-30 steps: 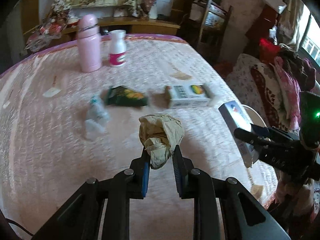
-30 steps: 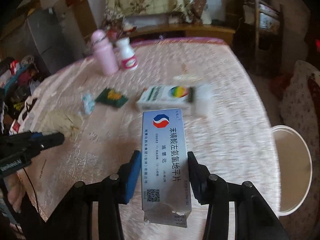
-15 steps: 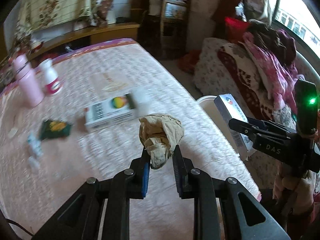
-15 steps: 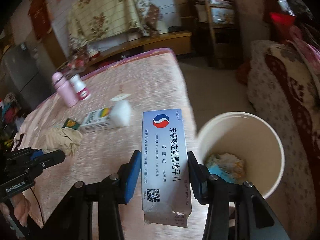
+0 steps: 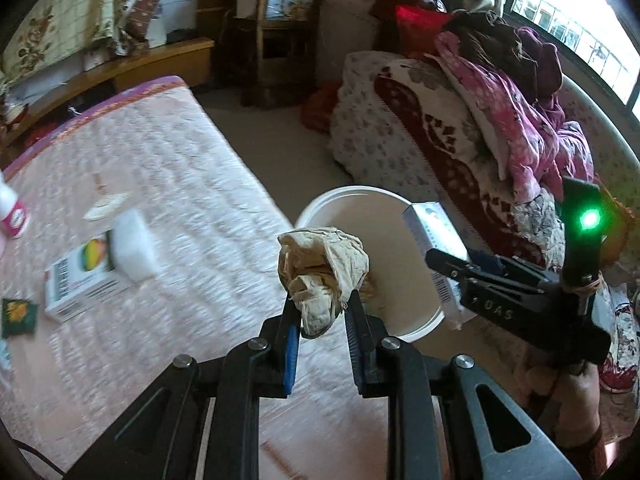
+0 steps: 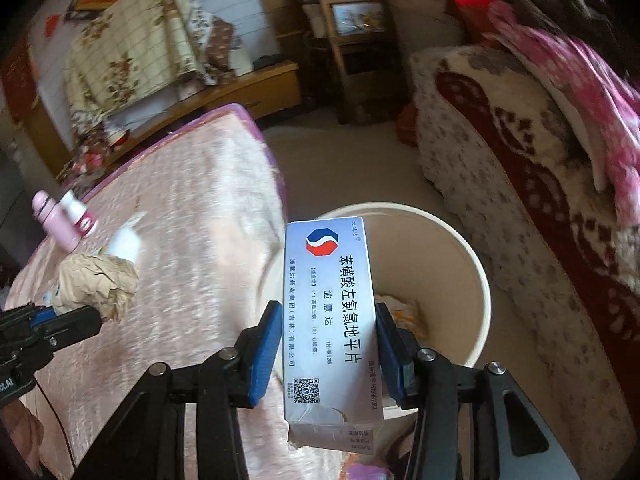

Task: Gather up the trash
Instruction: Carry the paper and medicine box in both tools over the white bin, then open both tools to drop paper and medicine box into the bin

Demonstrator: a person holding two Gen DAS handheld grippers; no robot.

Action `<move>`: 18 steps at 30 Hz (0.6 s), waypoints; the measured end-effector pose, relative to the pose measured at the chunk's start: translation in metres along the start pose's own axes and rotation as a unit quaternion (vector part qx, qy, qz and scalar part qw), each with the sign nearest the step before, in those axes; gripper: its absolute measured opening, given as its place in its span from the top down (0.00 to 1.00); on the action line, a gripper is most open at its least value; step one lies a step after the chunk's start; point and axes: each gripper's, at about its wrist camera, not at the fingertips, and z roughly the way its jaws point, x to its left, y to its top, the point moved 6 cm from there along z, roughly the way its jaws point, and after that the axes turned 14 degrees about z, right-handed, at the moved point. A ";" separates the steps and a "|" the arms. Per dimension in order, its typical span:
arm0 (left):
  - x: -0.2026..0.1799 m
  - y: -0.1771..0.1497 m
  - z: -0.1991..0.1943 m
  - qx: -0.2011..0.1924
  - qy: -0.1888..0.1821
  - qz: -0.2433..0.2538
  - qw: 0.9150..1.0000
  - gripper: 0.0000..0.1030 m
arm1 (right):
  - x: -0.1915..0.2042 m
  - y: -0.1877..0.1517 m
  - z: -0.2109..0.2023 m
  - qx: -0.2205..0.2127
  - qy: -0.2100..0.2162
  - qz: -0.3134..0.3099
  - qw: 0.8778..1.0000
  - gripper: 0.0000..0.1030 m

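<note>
My left gripper (image 5: 322, 312) is shut on a crumpled beige paper ball (image 5: 322, 270), held over the table edge beside the cream bin (image 5: 404, 280). The ball also shows in the right wrist view (image 6: 96, 284). My right gripper (image 6: 328, 332) is shut on a white medicine box (image 6: 330, 320) with a red and blue logo, held above the bin (image 6: 476, 280). The box also shows in the left wrist view (image 5: 434, 236) over the bin's right rim. The bin holds some crumpled trash (image 6: 404, 312).
On the pink quilted table (image 5: 160, 184) lie a barcode box with a white end (image 5: 96, 268), a green packet (image 5: 18, 316) and a paper scrap (image 5: 106, 202). A pink bottle (image 6: 56, 222) and a white bottle (image 6: 80, 214) stand further back. A sofa with clothes (image 5: 500, 112) is right of the bin.
Both grippers have swung right with their loads, from over the table to the bin. The bin now lies directly under the medicine box.
</note>
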 end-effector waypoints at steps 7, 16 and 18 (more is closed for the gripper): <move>-0.017 0.021 0.033 0.005 -0.034 -0.012 0.999 0.78 | -0.031 0.004 0.023 0.006 -0.017 0.033 0.999 0.53; -0.022 0.031 0.051 0.005 -0.054 -0.036 0.998 0.51 | -0.048 0.006 0.040 0.006 -0.025 0.063 0.998 0.41; -0.018 0.029 0.049 -0.001 -0.050 -0.041 0.998 0.36 | -0.050 0.006 0.042 0.006 -0.029 0.068 0.997 0.30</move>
